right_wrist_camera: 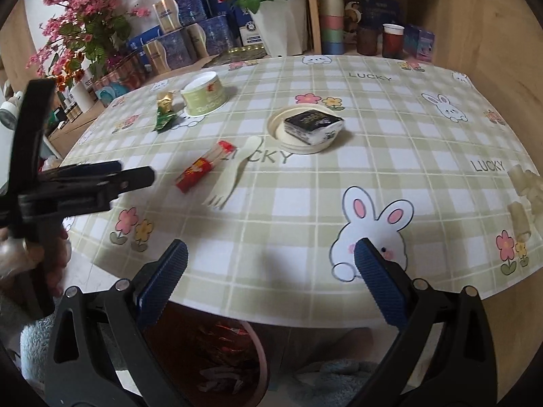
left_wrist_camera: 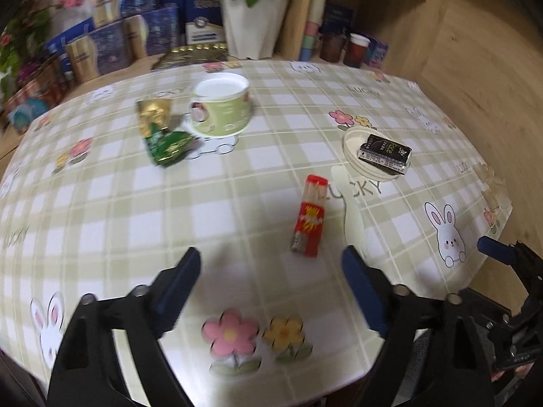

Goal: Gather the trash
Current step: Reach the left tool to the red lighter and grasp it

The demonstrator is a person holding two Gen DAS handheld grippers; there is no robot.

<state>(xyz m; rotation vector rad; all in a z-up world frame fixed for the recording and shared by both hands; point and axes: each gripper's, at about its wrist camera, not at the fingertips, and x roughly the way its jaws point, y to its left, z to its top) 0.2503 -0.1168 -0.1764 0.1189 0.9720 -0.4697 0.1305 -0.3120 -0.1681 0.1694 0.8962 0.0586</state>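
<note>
1. The landmark is the red, slim toothpick packet with a clear window, lying flat on the counter under its green-checked rabbit-print cloth. The left tool hovers just short of the packet with its blue-padded fingers spread and nothing between them.
2. The packet looks light, with a thin, slick film skin over stiff sticks. I judge a pinch across its narrow middle would hold best; a grip at the end may let it swivel or slip.
3. Just beside the packet, on the right tool's side, lies a cream plastic spork. It looks light, rigid and very flat, so the handle's edges are the likeliest hold.
4. Beyond the spork sits a cream round plastic lid carrying a black, glossy carton. The carton looks light and boxy; its 2 long sides suit a grasp.
5. Well beyond the packet stands a green paper bowl, probably crushable at the rim, and touching or nearly touching it, a crumpled green-and-gold foil wrapper, soft and nearly weightless.
6. The right tool hangs over the counter's near edge, well apart from the packet, spread and empty. Below that edge a round bin holding wrappers shows dimly.
</note>
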